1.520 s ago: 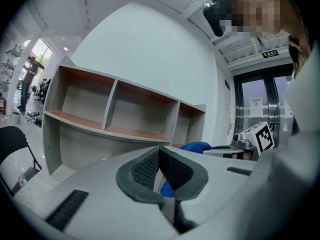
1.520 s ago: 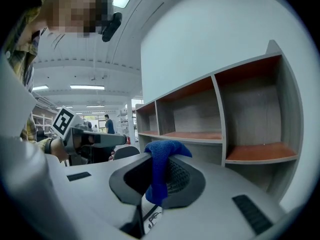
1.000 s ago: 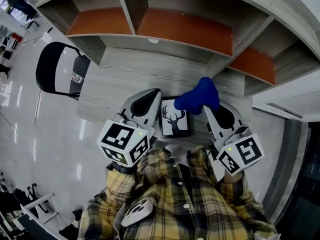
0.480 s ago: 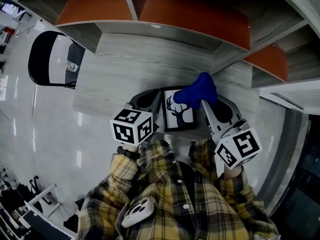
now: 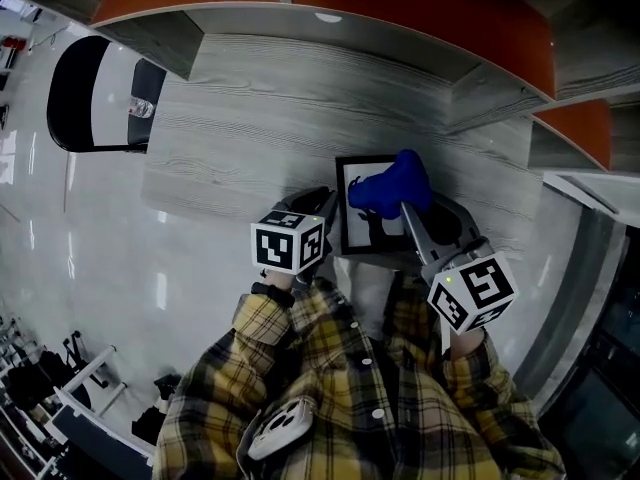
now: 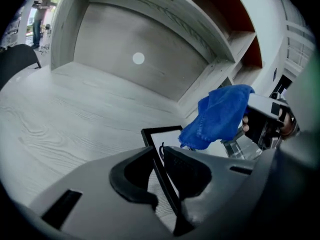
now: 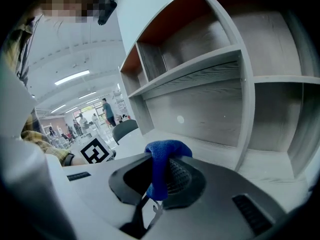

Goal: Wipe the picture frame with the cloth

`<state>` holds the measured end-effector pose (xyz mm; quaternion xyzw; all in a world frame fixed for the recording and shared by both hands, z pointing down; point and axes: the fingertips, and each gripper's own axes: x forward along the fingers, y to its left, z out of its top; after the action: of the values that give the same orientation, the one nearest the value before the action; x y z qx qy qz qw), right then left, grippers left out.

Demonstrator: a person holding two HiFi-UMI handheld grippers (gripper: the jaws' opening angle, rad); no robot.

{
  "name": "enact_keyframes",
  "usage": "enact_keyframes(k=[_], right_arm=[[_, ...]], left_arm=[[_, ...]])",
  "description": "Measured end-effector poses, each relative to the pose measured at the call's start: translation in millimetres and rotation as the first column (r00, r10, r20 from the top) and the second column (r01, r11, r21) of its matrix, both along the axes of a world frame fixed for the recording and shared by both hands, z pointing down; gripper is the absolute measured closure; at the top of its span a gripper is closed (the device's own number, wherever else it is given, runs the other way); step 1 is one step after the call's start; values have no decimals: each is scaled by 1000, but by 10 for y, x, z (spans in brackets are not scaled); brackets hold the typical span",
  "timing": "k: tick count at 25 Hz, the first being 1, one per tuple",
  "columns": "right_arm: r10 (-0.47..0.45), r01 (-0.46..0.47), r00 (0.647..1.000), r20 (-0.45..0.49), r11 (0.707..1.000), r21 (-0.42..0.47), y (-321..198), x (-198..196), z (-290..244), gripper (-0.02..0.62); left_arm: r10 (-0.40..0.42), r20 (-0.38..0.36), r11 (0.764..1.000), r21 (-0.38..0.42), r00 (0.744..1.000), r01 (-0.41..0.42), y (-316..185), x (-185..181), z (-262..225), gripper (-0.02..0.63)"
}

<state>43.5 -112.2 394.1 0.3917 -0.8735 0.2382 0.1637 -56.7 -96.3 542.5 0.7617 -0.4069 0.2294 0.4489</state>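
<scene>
Since a second ago the left gripper [image 5: 325, 208] has drawn in against the picture frame [image 5: 358, 230], and the cloth [image 5: 392, 186] now lies over the frame's upper right part instead of off its corner. Both forearms, in plaid sleeves [image 5: 265, 323], reach forward from the body.

The head view hides the left fingertips. The left gripper view shows them pinched on the frame's black left edge, with the print just right of them. Whether the frame lies flat on the table [image 5: 250, 118] cannot be told.

Just beyond and right of those fingers, the blue cloth hangs over the glass. The right gripper [image 5: 408, 213] has its fingers clamped on a fold of the cloth, which bulges above their tips in its own view.

Past both pairs of fingers stand the shelves [image 5: 400, 3].
</scene>
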Motion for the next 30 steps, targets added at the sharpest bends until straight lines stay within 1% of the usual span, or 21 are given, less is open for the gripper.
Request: enact_keyframes(k=[1, 4, 8, 12, 15, 18, 20, 22, 25, 30], right_arm=[[3, -3, 1000, 0, 1000, 0, -13, -4, 23, 554], [14, -14, 1000, 0, 1000, -7, -22, 10, 92, 554], [29, -29, 1000, -2, 999, -16, -37, 49, 155, 554], [39, -39, 999, -5, 999, -30, -26, 94, 211, 554], [39, -40, 999, -6, 998, -40, -10, 98, 249, 554], [36, -36, 999, -7, 998, -48, -13, 92, 281, 554], [31, -31, 999, -9, 998, -53, -20, 82, 310, 554], [22, -22, 1000, -14, 998, -56, -37, 57, 324, 554], [-6, 5, 1000, -23, 998, -58, -71, -20, 343, 554], [-89, 87, 995, -36, 995, -53, -132, -303, 406, 554]], left_arm=[[7, 3, 1000, -17, 1000, -7, 20, 10, 66, 539], [27, 6, 997, -72, 1000, -26, 113, 47, 237, 513], [43, -14, 992, -122, 999, -44, 192, 104, 363, 506], [57, -42, 988, -144, 998, -62, 210, 177, 401, 506], [46, -59, 986, -160, 997, -55, 240, 181, 450, 507], [28, -97, 985, -169, 995, -45, 240, 185, 455, 509], [16, -136, 983, -179, 991, -40, 237, 192, 454, 517], [-3, -178, 981, -192, 984, -32, 235, 199, 453, 526], [-22, -217, 979, -201, 976, -22, 228, 199, 451, 532], [-26, -229, 979, -205, 973, -22, 229, 196, 450, 535]])
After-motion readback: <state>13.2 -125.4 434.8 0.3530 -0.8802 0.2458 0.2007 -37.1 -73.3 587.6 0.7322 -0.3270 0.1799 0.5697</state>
